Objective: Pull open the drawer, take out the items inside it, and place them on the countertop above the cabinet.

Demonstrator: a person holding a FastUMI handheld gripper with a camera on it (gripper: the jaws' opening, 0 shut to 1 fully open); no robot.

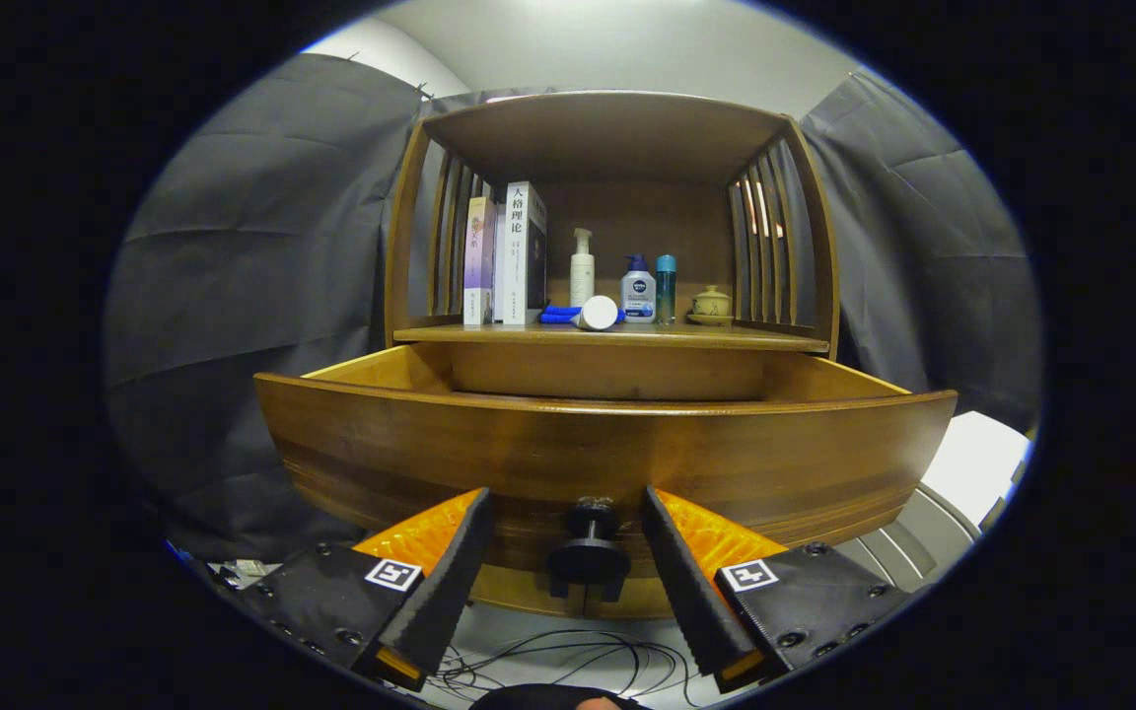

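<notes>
A wooden cabinet stands ahead of me with its drawer pulled out toward me. The drawer front fills the space just beyond my fingers, and its dark round knob sits between my two fingertips without either one touching it. My gripper is open, its fingers spread to either side of the knob. The drawer's inside is hidden below its front panel from here. The countertop above the drawer carries a blue tube with a white cap lying on its side.
On the countertop stand two books, a white pump bottle, a blue-and-white bottle, a teal bottle and a small lidded pot. Slatted wooden sides and a top shelf enclose it. Black cables lie on the floor below.
</notes>
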